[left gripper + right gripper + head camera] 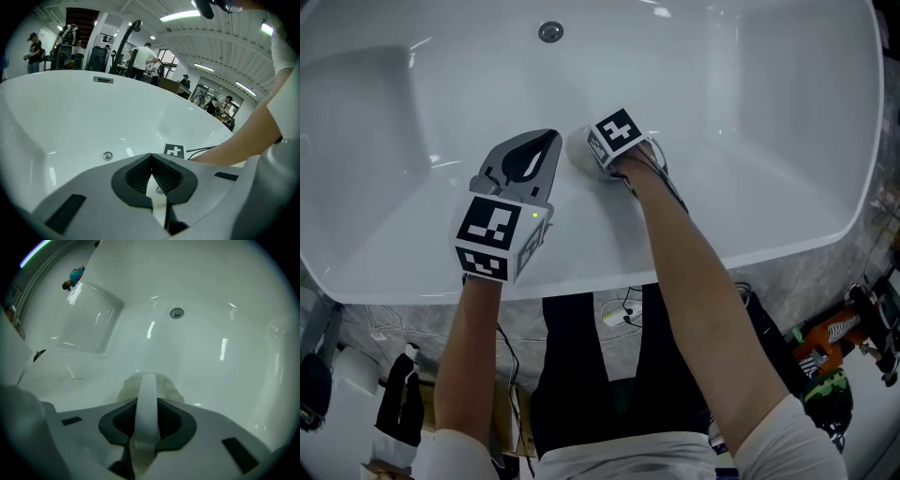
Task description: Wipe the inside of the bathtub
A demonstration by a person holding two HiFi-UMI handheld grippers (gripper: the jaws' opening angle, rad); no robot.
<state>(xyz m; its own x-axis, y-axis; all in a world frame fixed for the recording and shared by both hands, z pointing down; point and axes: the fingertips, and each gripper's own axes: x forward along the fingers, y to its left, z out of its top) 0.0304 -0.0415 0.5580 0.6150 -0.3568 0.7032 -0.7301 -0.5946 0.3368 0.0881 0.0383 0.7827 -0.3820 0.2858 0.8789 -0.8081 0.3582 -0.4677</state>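
Just two grippers over one bathtub [741,103]: left gripper [151,155] pinched together, empty; right gripper [148,380] clamping one fluffy pad [165,384].

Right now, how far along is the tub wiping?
Done: cannot tell; the bathtub looks evenly white, no streaks or suds. In hand: the right hand-held gripper is shut on a wiping pad by its handle, pad against the near inner wall. The left hand-held gripper is shut, empty. Left: seemingly the rest of the inside.
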